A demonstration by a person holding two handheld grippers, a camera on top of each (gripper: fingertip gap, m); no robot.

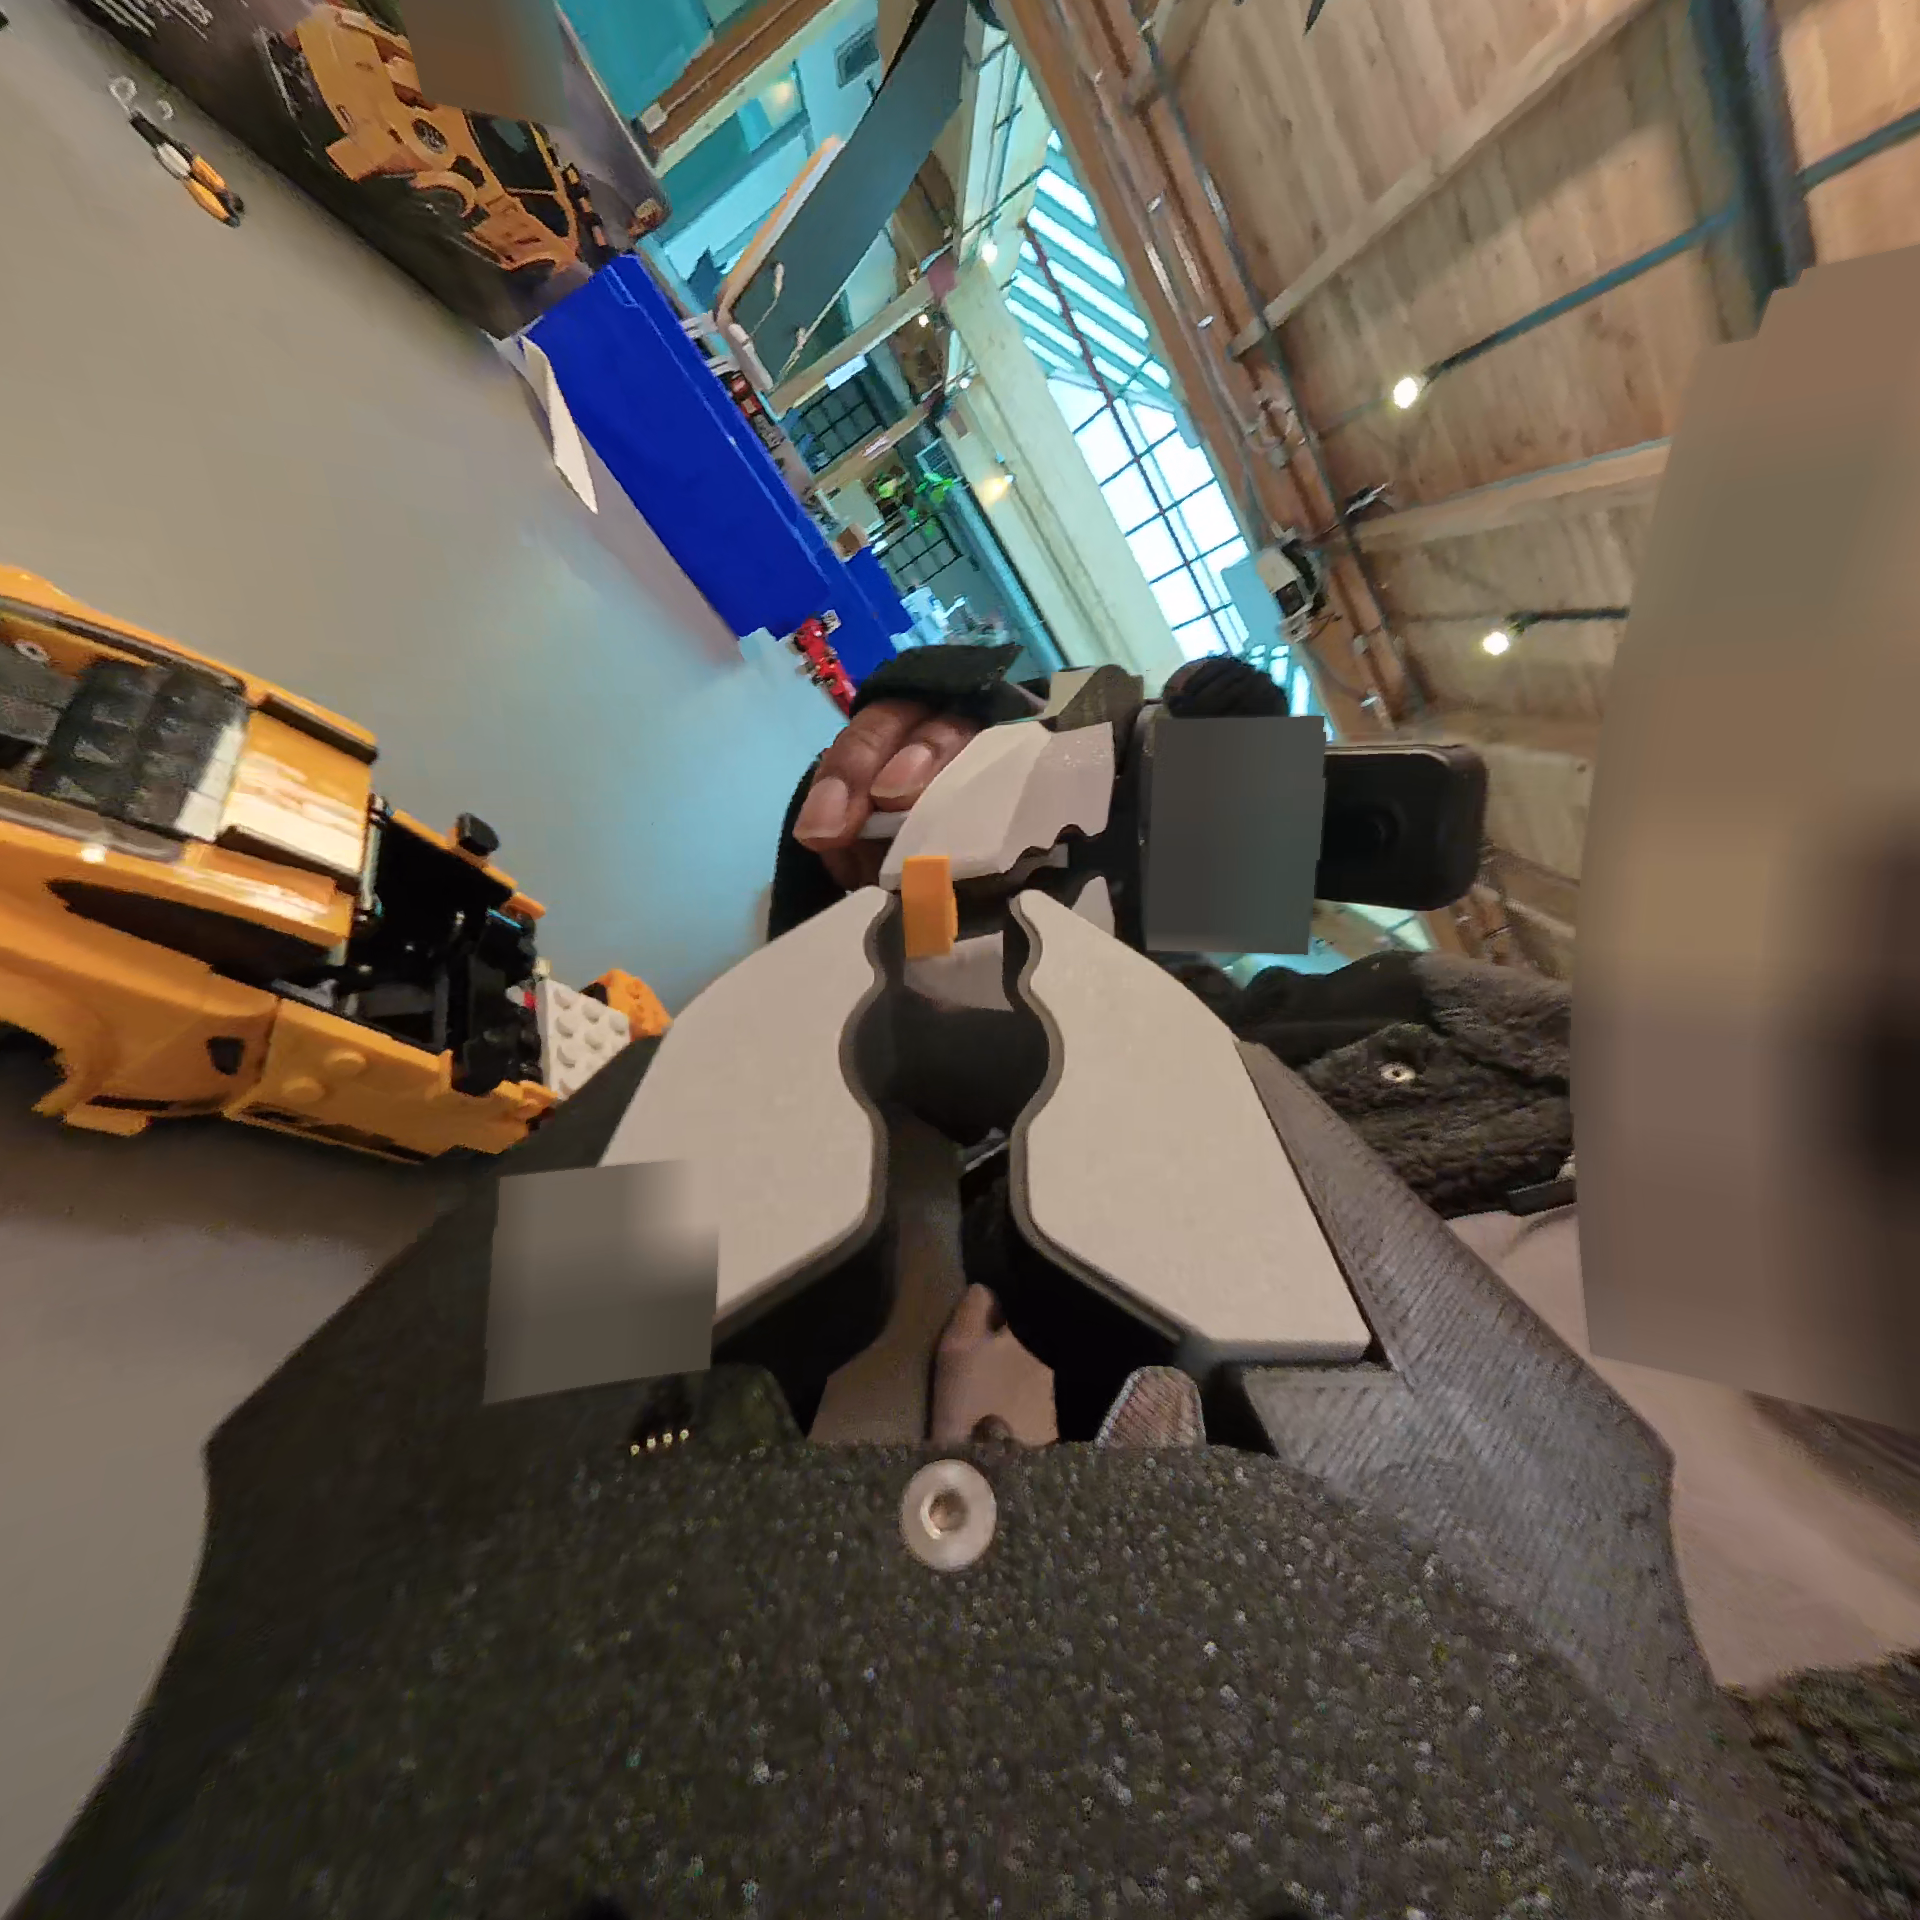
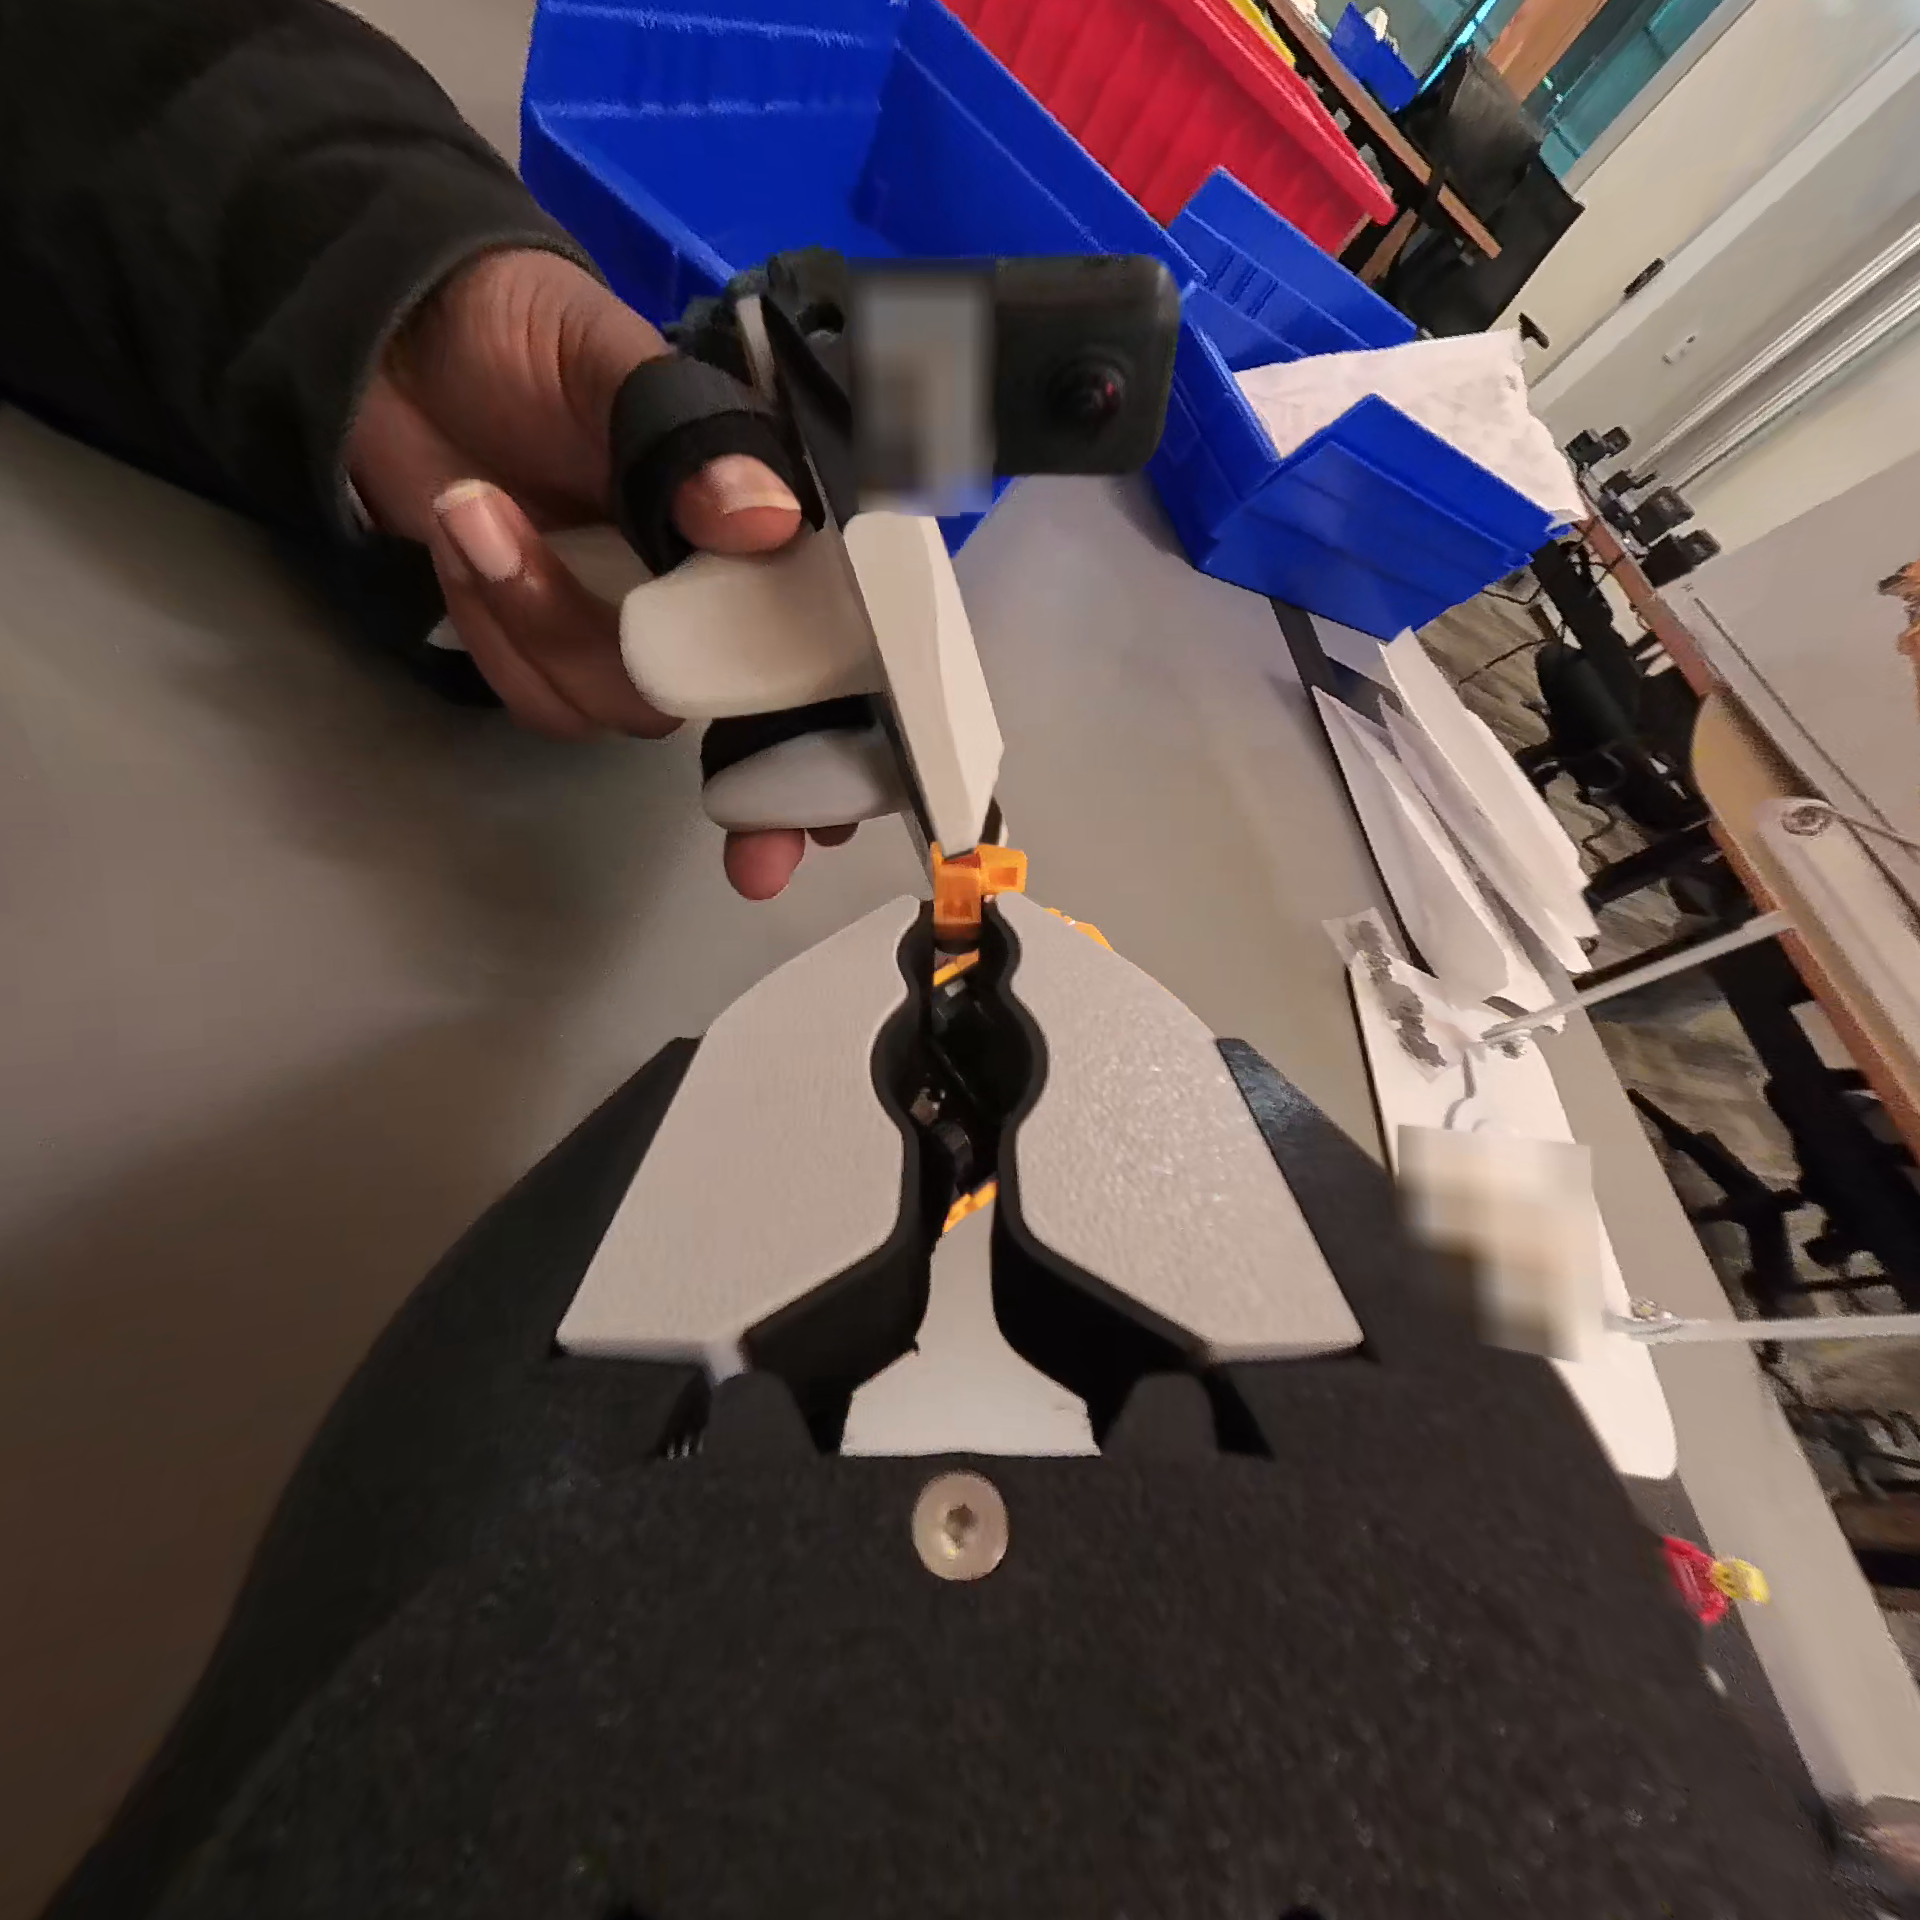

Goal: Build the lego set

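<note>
Lego piece (image 2: 961,894), small, orange and clip-like, is pinched by both left tongs (image 1: 940,920) and right tongs (image 2: 961,914).

No legible text in either view. Print on the box (image 1: 395,156) far left of the fingers is unreadable. Papers (image 2: 1455,790) right of the fingers: marks too blurred.

Blue bins (image 2: 727,135) parked at the far end of the grey surface (image 2: 208,935), with a red bin (image 2: 1164,114) right behind them. Loose white paper sheets (image 2: 1455,769) spilling from the nearest blue bin down along the surface edge. Black office chairs (image 2: 1600,717) off past that edge, on the floor. Over in the left view: same blue bin (image 1: 686,457) again, plus a wooden plank ceiling (image 1: 1455,208) with small spot lamps (image 1: 1405,392) and a big gridded window (image 1: 1153,488). Dark fuzzy jacket (image 1: 1434,1091) bunched up at right.
</note>
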